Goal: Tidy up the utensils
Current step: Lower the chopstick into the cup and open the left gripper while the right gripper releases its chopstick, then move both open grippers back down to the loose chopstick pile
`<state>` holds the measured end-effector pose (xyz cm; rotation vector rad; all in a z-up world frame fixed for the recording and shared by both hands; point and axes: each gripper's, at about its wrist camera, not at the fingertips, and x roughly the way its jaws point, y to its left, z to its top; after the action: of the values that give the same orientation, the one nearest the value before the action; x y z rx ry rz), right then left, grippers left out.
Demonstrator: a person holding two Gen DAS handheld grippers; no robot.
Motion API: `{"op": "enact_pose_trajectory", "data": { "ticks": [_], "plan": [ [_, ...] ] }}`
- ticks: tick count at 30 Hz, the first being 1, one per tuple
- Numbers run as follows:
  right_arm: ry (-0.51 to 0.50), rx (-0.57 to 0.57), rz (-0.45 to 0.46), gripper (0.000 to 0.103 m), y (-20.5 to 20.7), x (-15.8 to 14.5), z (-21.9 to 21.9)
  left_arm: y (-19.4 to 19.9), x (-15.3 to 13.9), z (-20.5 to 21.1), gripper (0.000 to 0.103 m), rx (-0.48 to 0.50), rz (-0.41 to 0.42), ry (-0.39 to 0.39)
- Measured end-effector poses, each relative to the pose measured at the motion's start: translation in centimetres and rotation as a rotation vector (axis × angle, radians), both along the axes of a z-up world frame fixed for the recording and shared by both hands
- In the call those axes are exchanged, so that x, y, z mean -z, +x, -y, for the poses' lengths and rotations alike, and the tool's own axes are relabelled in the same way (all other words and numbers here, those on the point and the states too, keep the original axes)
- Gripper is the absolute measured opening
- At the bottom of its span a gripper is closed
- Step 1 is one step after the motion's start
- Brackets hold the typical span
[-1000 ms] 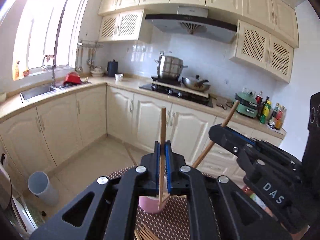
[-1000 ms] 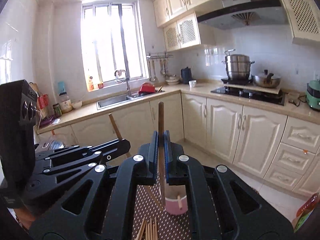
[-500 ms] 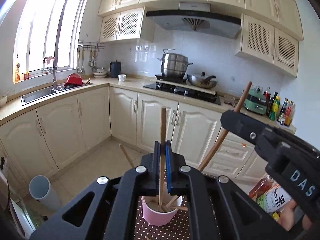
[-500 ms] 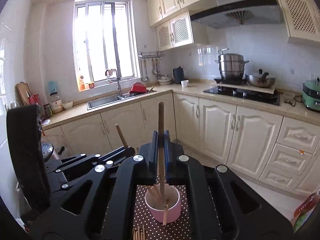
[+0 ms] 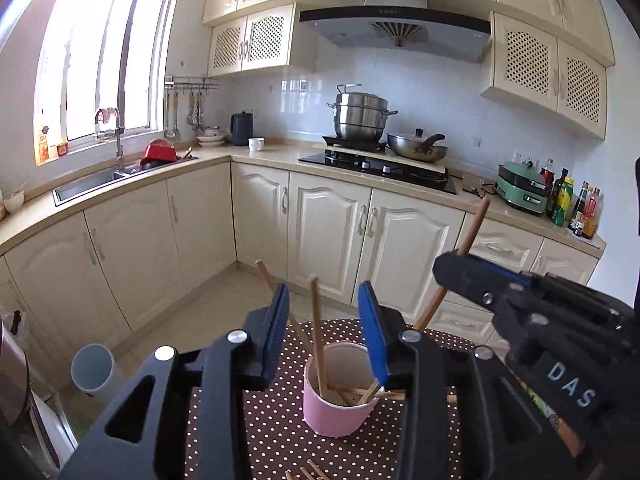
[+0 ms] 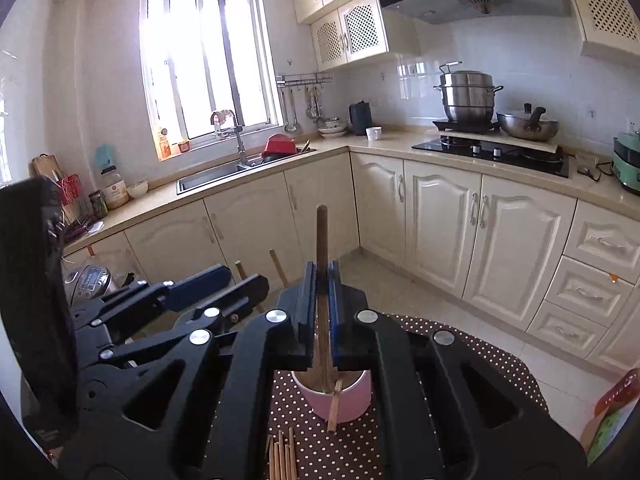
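A pink cup [image 5: 340, 400] [image 6: 340, 396] stands on the brown dotted tablecloth [image 5: 256, 420] with several wooden chopsticks in it. My left gripper [image 5: 323, 292] hangs just above the cup with its jaws opening. One pale chopstick [image 5: 316, 332] stands free between the blue pads [image 5: 276, 320], its lower end in the cup. My right gripper [image 6: 322, 270] is shut on a darker chopstick [image 6: 322, 236] held upright, with its lower end inside the cup. Each gripper shows in the other's view: the right gripper [image 5: 480, 284] at the right, the left gripper [image 6: 224, 284] at the left.
Several loose chopsticks [image 6: 282, 456] lie on the cloth in front of the cup, and one short stick [image 6: 334, 408] leans over its front rim. A grey bin [image 5: 92, 368] stands on the floor at the left. Colourful packets [image 6: 612, 412] sit at the table's right edge.
The left jaws have opened and let go of the pale chopstick, which now stands in the cup. Both grippers have sunk toward the cup; the right still grips its chopstick.
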<state>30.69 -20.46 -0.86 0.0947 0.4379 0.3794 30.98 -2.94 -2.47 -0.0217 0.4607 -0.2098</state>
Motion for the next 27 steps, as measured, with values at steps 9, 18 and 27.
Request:
{"op": "enact_pose_trajectory", "data": {
  "ticks": [9,18,27],
  "plan": [
    [0.012,-0.005,-0.029,0.006,-0.4,0.9,0.2,-1.5,-0.4,-1.1,0.043,-0.024,0.006,0.014],
    [-0.015,0.020,-0.002,0.014,-2.2,1.0,0.0,-4.1,-1.3,-1.8,0.058,-0.050,0.047,0.025],
    [-0.026,0.067,0.096,0.046,-5.9,0.0,0.4,-7.9,-2.3,-2.6,0.067,-0.073,0.111,0.024]
  ]
}}
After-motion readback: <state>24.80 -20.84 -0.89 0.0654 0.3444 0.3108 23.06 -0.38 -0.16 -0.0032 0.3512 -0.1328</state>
